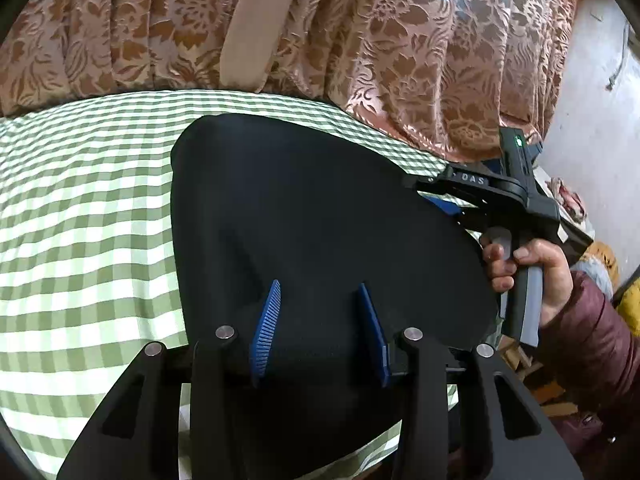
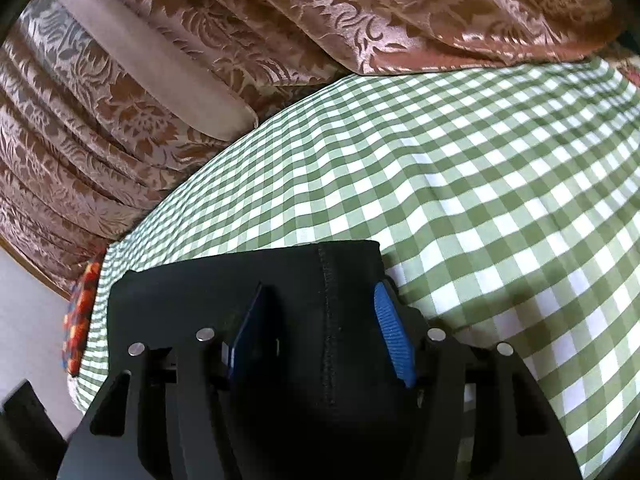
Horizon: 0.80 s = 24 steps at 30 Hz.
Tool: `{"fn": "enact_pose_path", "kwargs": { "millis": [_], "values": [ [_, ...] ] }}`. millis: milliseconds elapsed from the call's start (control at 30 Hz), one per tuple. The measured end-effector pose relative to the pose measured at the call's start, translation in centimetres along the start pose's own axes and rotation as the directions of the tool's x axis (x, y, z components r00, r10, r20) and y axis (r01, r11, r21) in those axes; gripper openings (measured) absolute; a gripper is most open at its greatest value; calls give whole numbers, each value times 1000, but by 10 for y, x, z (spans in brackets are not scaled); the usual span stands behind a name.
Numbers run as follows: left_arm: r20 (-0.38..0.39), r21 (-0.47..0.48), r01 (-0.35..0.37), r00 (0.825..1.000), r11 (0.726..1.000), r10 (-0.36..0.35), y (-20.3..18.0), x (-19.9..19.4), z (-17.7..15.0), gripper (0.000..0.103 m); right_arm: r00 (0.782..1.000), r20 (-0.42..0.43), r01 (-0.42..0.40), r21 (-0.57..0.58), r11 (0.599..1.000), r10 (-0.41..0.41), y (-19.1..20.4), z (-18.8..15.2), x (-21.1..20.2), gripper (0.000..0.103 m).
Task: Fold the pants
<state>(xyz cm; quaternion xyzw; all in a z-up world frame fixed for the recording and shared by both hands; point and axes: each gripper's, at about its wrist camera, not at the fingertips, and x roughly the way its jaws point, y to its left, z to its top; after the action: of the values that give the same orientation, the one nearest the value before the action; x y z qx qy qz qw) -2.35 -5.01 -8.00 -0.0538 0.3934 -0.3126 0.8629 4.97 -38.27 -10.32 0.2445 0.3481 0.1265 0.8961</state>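
Green-checked bed [image 1: 80, 208] carries the black pants [image 1: 312, 216], long axis running curtain-ward from the left gripper [image 1: 320, 328], both jaws open, right gripper [image 2: 320, 332] at their edge

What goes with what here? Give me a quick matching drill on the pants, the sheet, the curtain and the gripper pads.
Things:
1. pants
2. bed sheet
3. curtain
4. left gripper pads

Colours or patterns:
A. green and white check
B. blue, ribbed
C. plain black
D. brown floral

Pairs: 1-C, 2-A, 3-D, 4-B
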Motion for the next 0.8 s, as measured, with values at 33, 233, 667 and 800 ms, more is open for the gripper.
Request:
{"fn": "enact_pose_path", "kwargs": {
  "millis": [33,233,667,800],
  "values": [
    [-1,-4,-1,1000,1000,1,0,0,3,40,1000,1,-8,6,1000,8,-2,0,-1,56],
    [55,-93,3,998,996,2,18,-18,23,59,996,55,-77,44,996,74,-12,1,-2,59],
    [26,-333,67,998,941,-62,88,-15,34,68,967,-73,-241,40,970,243,-29,-21,-40,79],
    [-4,-398,140,988,906,-155,96,4,32,71,958,-138,-254,-5,967,251,-25,-37,-36,77]
  ]
}}
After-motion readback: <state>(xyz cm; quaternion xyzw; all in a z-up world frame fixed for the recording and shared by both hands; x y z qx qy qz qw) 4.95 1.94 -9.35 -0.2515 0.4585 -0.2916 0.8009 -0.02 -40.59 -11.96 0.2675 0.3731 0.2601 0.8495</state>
